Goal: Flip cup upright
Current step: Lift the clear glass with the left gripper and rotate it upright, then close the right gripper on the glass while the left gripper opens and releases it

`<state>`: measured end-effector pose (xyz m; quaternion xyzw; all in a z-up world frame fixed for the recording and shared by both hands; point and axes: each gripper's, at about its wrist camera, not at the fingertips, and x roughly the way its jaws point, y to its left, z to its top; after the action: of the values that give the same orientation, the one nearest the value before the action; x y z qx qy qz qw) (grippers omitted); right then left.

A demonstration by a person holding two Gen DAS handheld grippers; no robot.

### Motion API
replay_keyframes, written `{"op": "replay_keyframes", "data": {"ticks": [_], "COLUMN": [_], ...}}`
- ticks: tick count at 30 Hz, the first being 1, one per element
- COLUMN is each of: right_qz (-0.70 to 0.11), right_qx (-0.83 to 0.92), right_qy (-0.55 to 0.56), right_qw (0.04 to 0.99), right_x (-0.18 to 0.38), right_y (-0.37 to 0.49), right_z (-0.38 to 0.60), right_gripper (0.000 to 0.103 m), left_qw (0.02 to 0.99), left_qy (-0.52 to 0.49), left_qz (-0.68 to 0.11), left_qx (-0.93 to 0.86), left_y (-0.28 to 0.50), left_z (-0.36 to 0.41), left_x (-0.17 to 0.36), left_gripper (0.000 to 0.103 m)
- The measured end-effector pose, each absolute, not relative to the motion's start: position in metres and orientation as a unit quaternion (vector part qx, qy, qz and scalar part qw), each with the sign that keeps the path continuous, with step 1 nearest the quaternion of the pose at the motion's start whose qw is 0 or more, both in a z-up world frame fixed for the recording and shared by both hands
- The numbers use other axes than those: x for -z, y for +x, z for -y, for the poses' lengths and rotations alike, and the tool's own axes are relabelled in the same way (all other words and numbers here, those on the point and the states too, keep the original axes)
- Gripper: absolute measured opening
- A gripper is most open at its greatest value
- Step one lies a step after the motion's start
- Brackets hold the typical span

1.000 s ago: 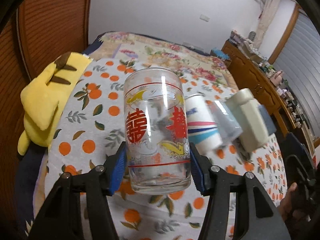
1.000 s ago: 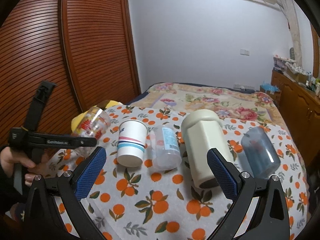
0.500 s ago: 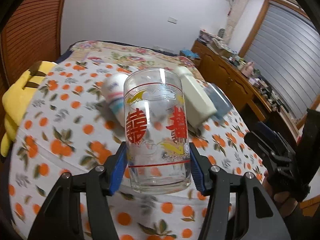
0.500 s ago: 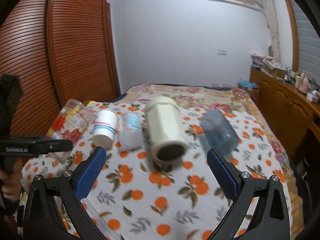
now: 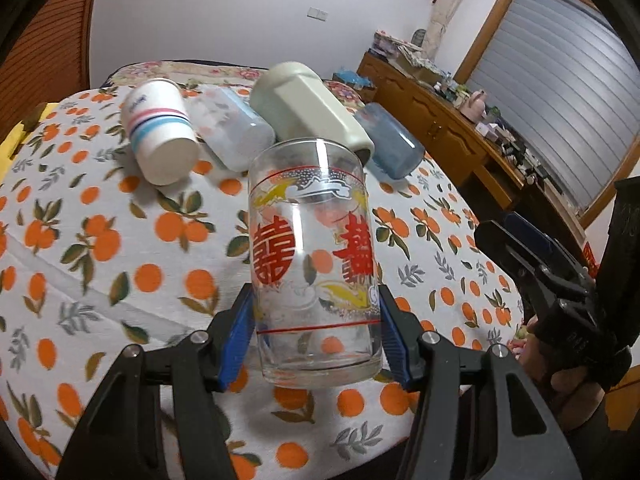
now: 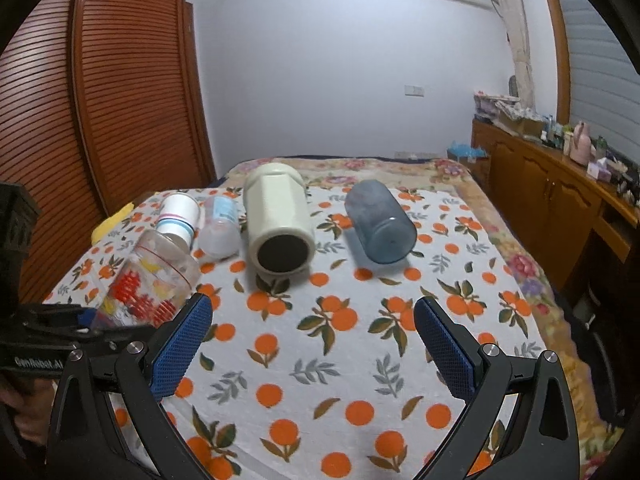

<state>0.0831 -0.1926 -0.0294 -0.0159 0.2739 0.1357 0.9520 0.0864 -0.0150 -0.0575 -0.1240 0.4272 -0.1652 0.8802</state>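
Note:
My left gripper [image 5: 316, 340] is shut on a clear glass cup [image 5: 312, 256] with red characters and yellow print, gripped near its thick base, mouth pointing away and up, held above the orange-print cloth [image 5: 120, 240]. In the right wrist view the same glass [image 6: 152, 280] is at the left, tilted, held in the left gripper. My right gripper [image 6: 312, 344] is open and empty over the cloth [image 6: 340, 340], near the front.
Lying on their sides on the cloth: a striped paper cup [image 6: 178, 216], a frosted plastic cup [image 6: 220, 226], a cream tumbler [image 6: 278, 220] and a blue tumbler [image 6: 380, 226]. A wooden wardrobe [image 6: 100, 100] stands left, a wooden cabinet [image 6: 560, 200] right.
My left gripper has swung with the glass to the right and nearer the row of lying cups. My right gripper has shifted so the cups sit further left and farther off.

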Motion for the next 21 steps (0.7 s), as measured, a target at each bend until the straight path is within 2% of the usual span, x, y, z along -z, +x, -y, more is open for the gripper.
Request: {"op": "replay_keyframes", "data": {"ticks": [17, 21], "right_qz": [-0.306, -0.303], "right_qx": [-0.137, -0.140], "right_qy": [-0.011, -0.010], "right_qw": [0.942, 0.942], "right_x": [0.051, 0.048], "right_y": [0.095, 0.096], "right_z": [0.199, 0.197], "right_gripper": [0.102, 0.102], "left_qw": [0.869, 0.883], "left_qy": [-0.090, -0.085], "left_qz": [-0.461, -0.439], "left_qx": [0.156, 0.143], "left_y": [0.092, 0.092], "left_z": [0.035, 0.036], "left_x": [0.075, 0.067], "left_gripper": [0.058, 0.061]}}
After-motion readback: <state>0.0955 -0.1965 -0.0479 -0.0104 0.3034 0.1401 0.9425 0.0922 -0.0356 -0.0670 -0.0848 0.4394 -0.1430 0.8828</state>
